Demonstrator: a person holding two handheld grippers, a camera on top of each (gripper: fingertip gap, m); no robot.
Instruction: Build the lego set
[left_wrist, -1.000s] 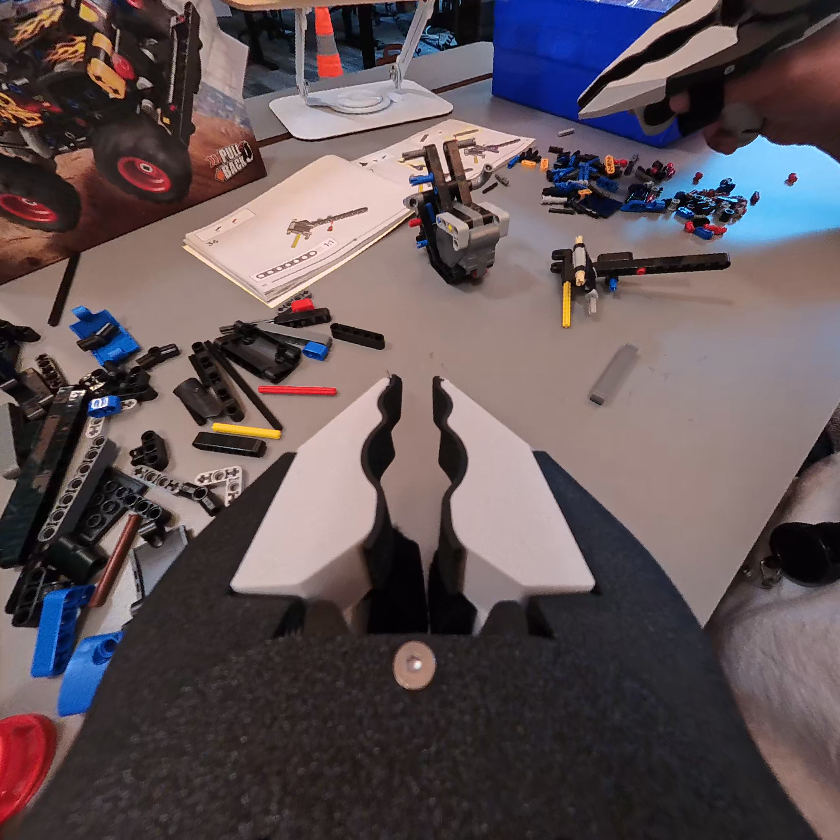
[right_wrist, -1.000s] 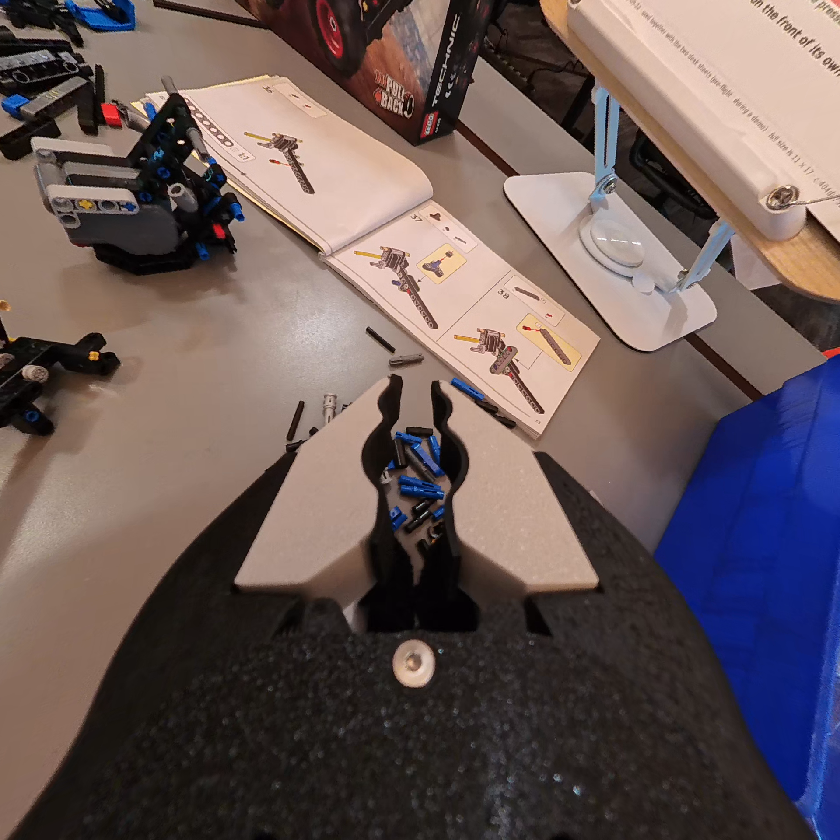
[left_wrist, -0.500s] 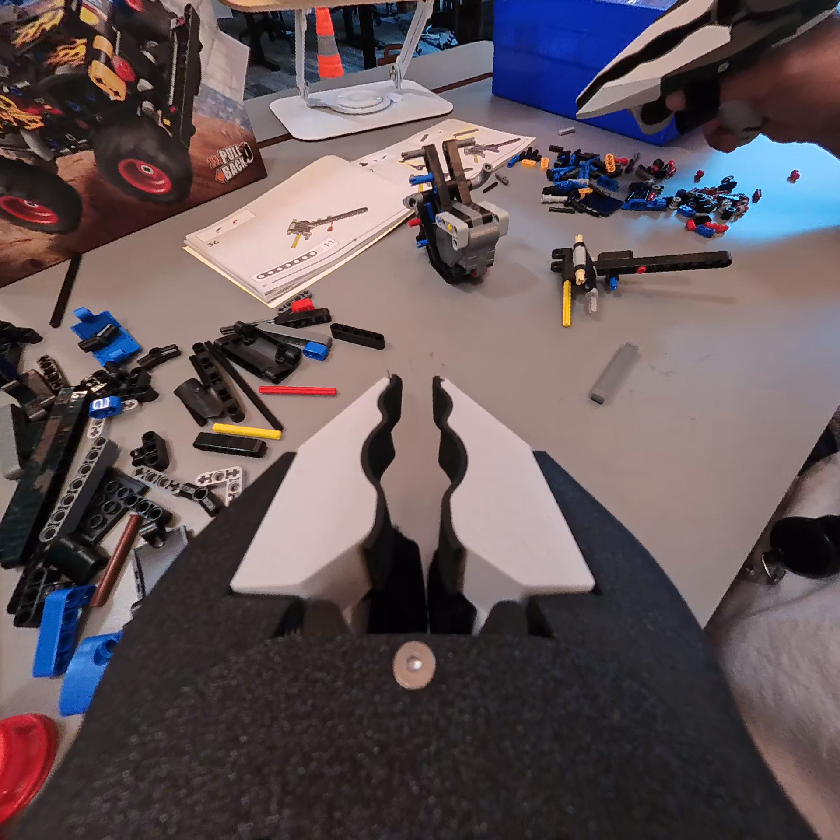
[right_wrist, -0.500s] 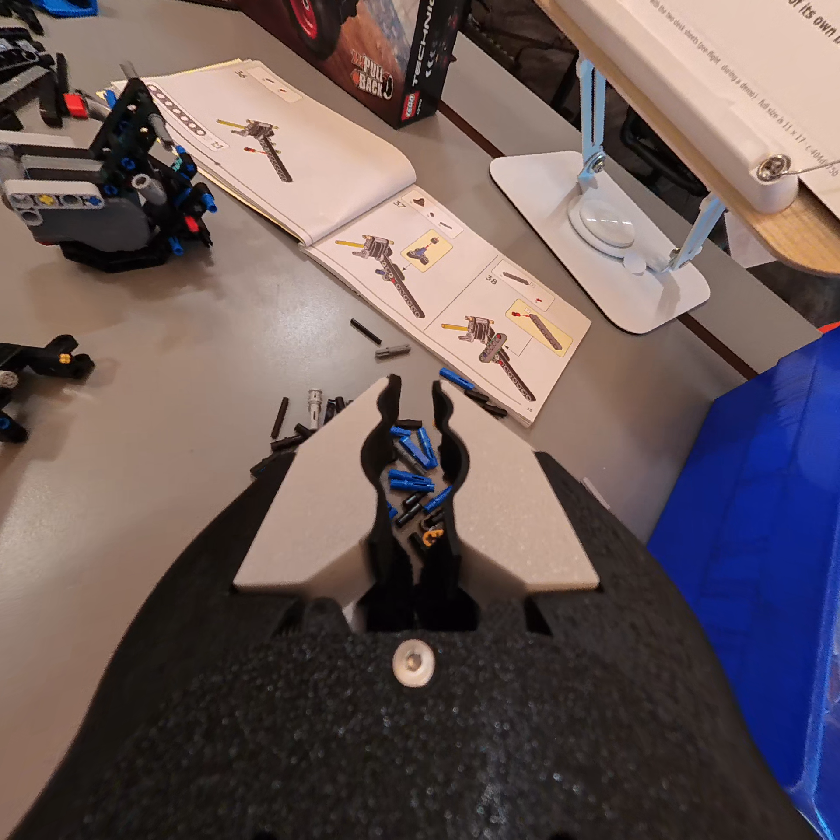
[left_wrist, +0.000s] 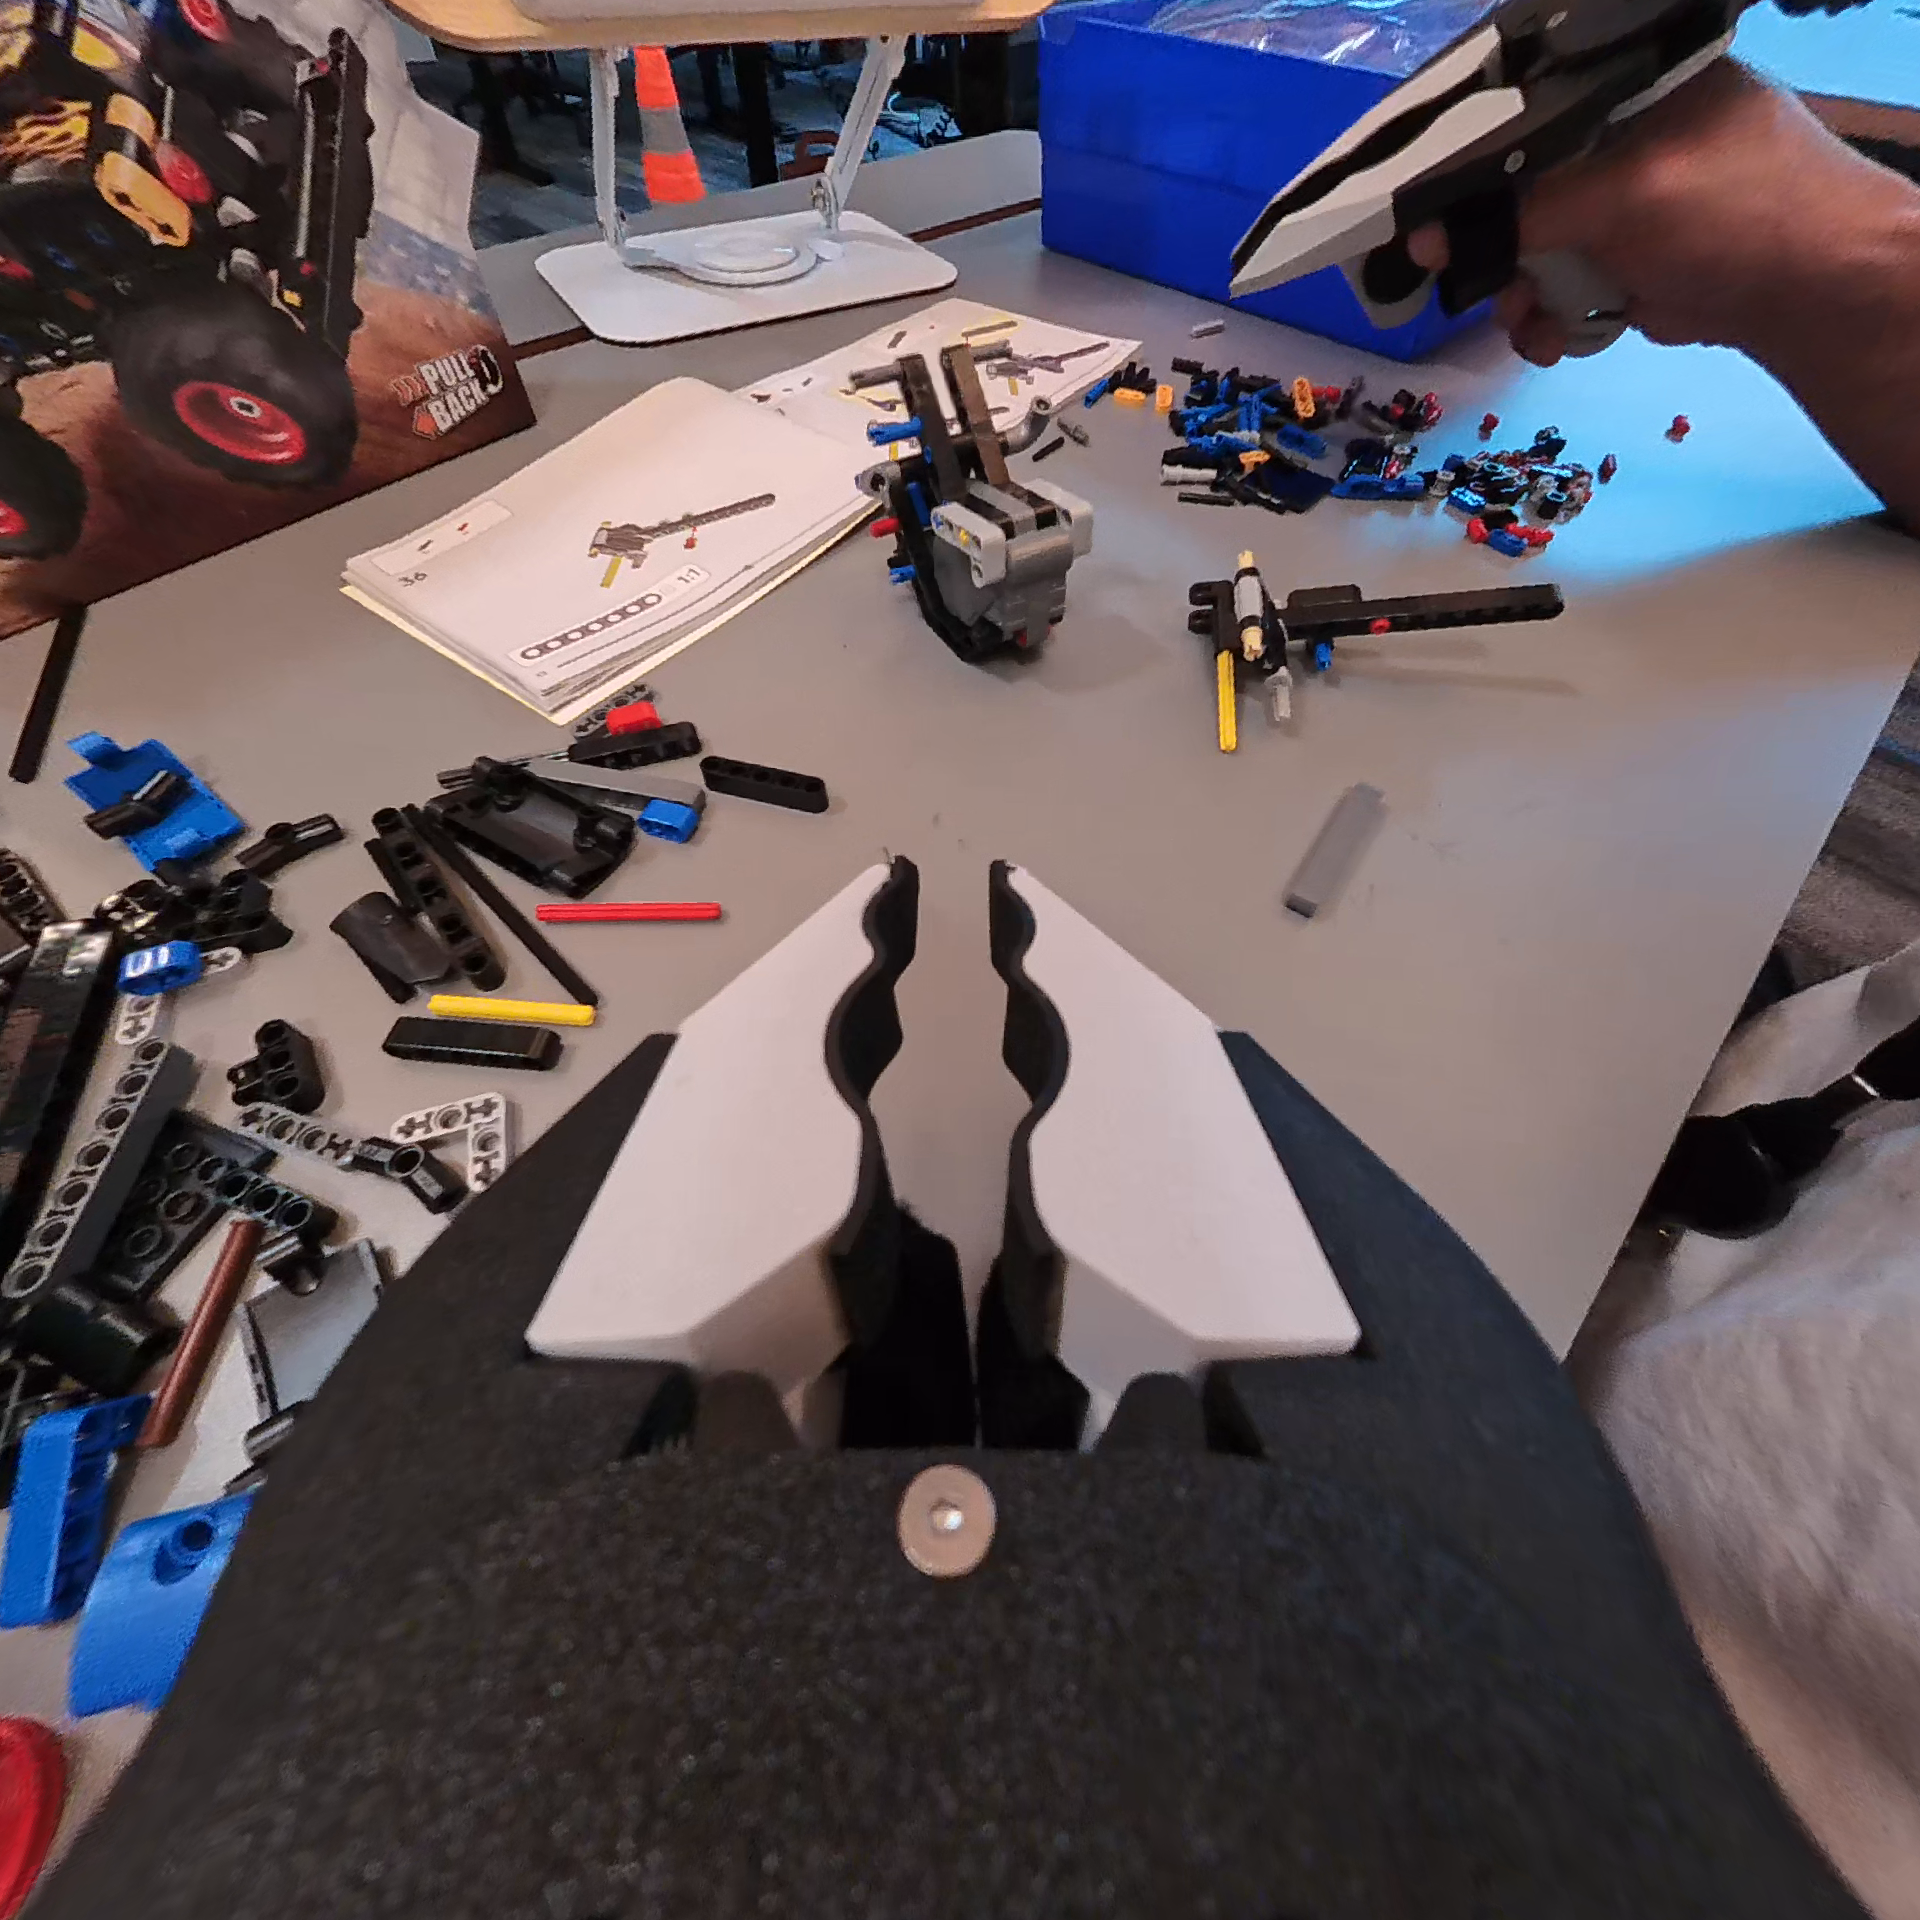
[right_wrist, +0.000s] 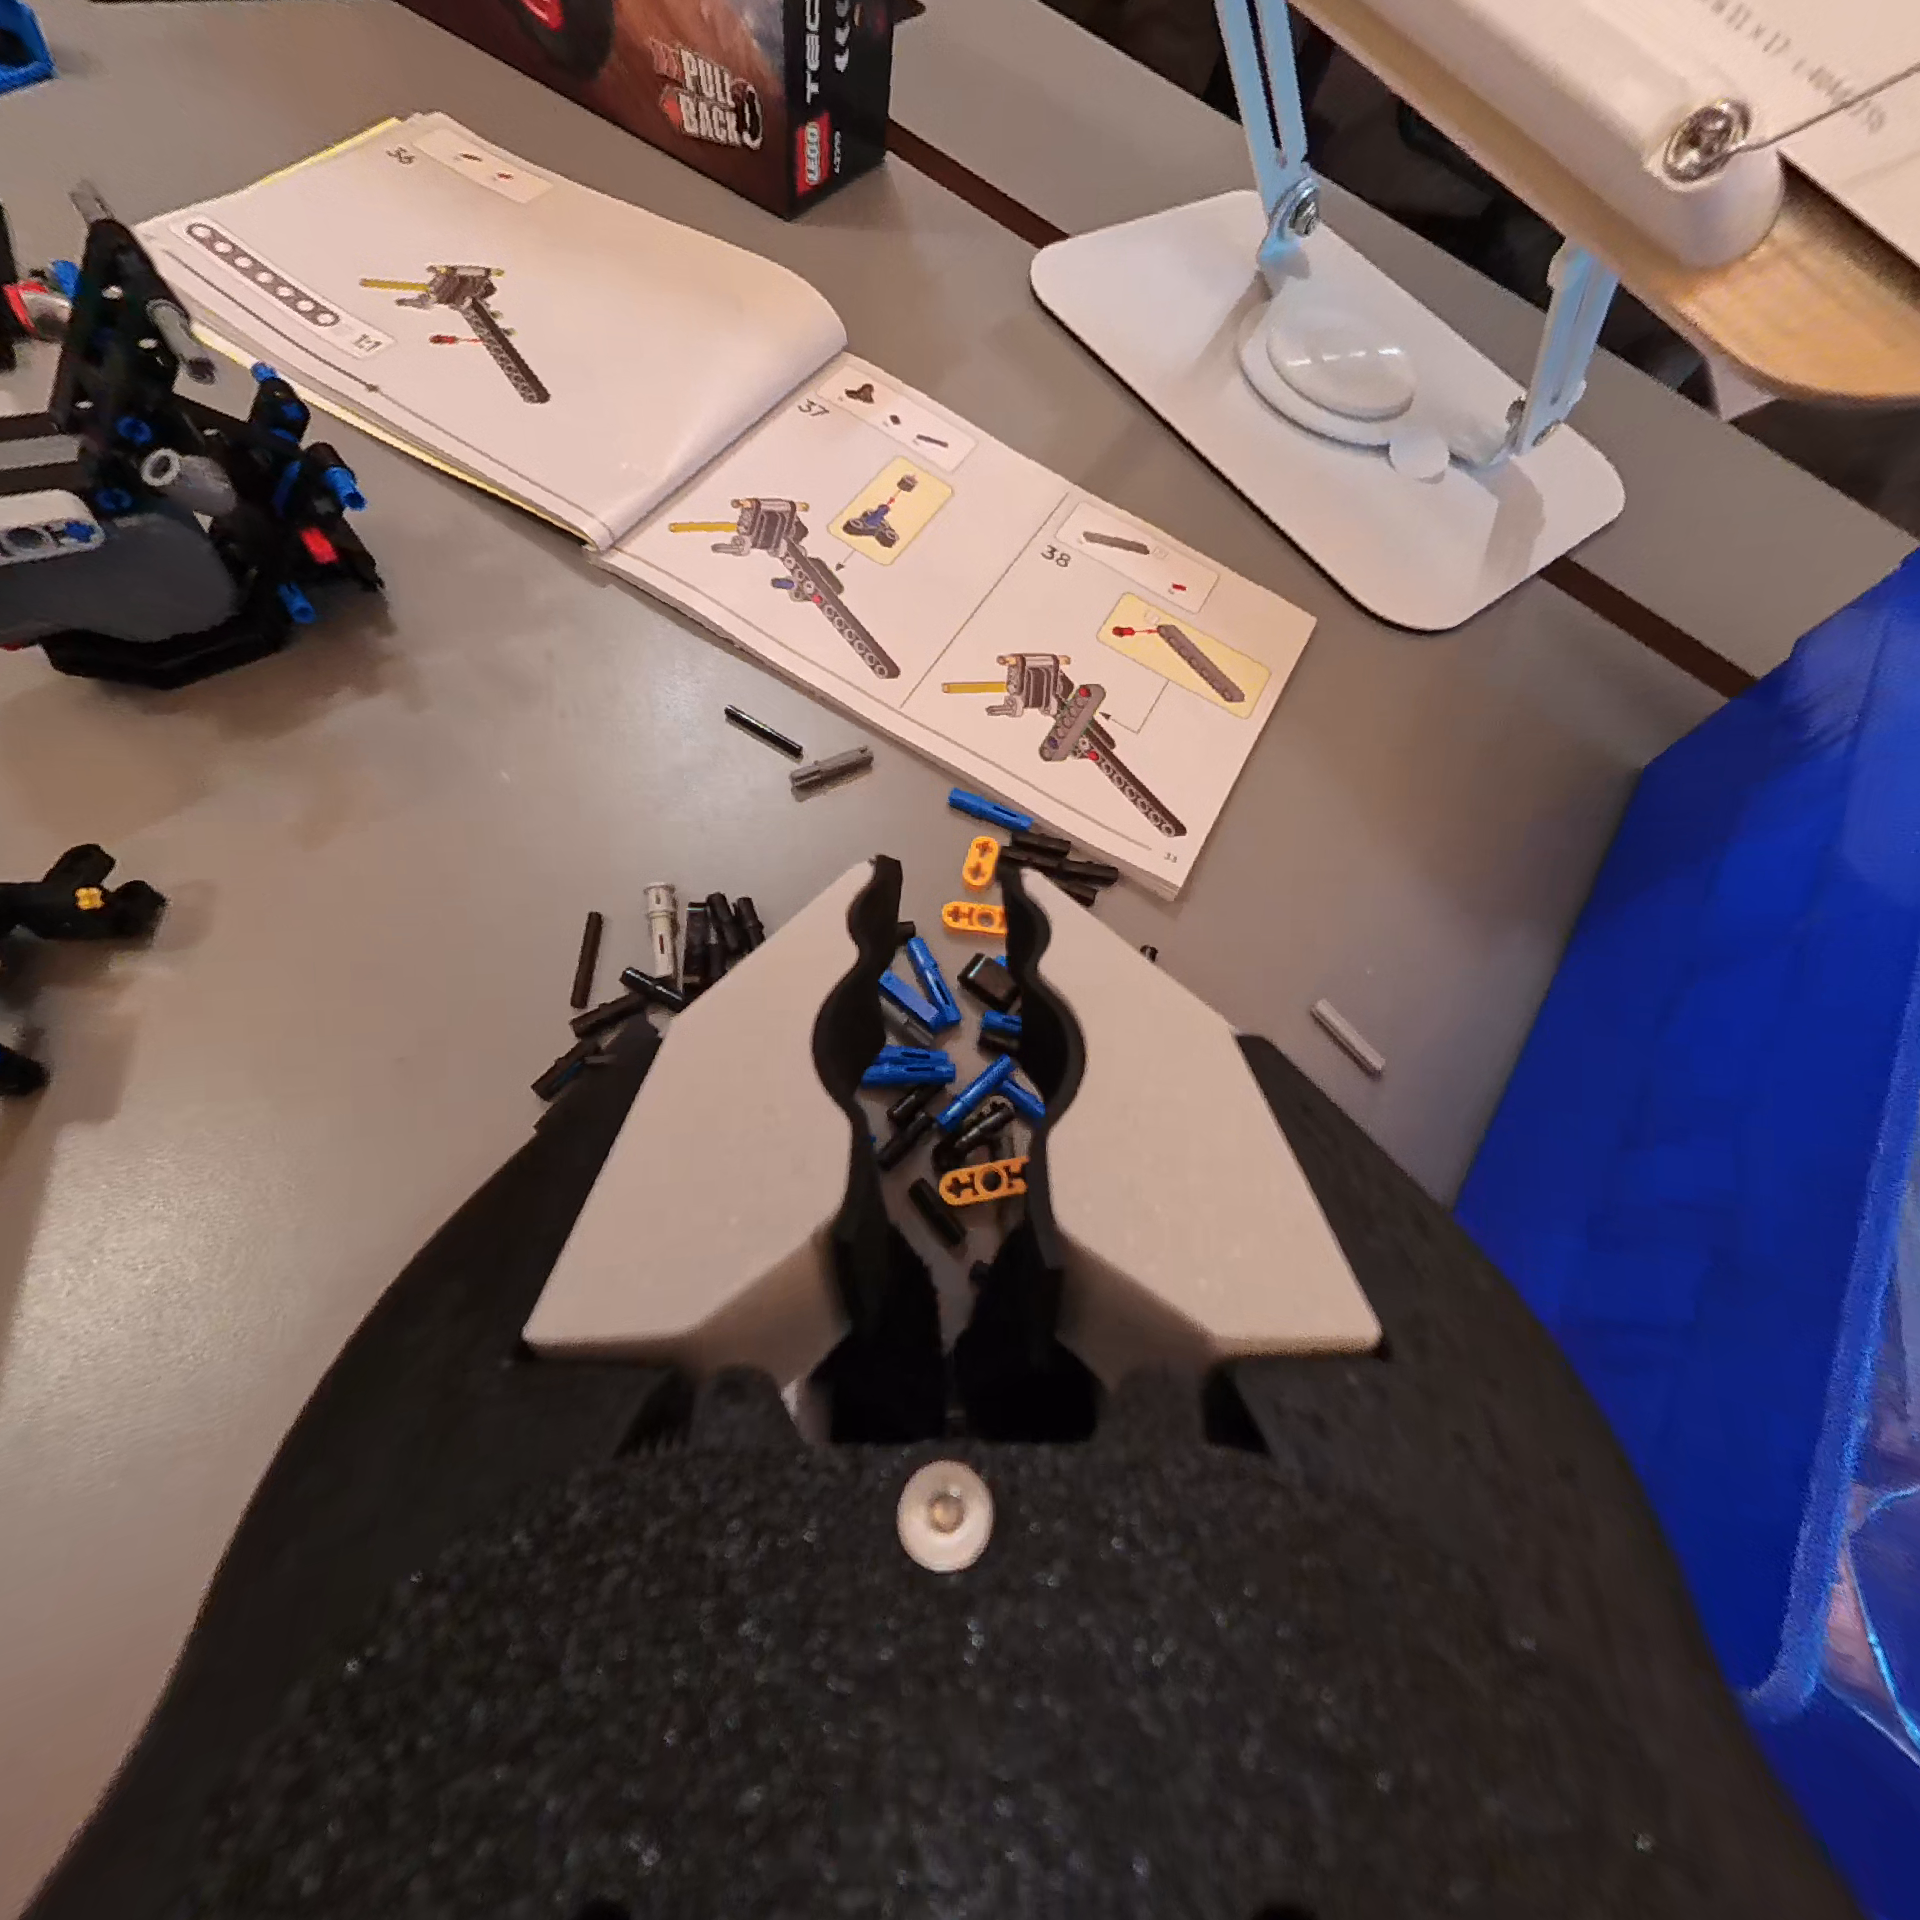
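item: small pins, loose heap just before the open manual; light, stiff, slippery, grip mid-shaft. right gripper over heap, slightly parted, empty. left gripper likewise, idle.

White and red lettering with a brand mark on the set box, far left corner of the table. Printed step numbers on the open instruction booklet near the far edge. Blurred print on the clipped sheet overhead, unreadable.

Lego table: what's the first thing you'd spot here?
Probably the half-built grey and black model standing mid-table beside the open instruction booklet. Next, the scatter of small blue, black and orange pins under the right gripper, which hovers open above them. The truck box stands far left.
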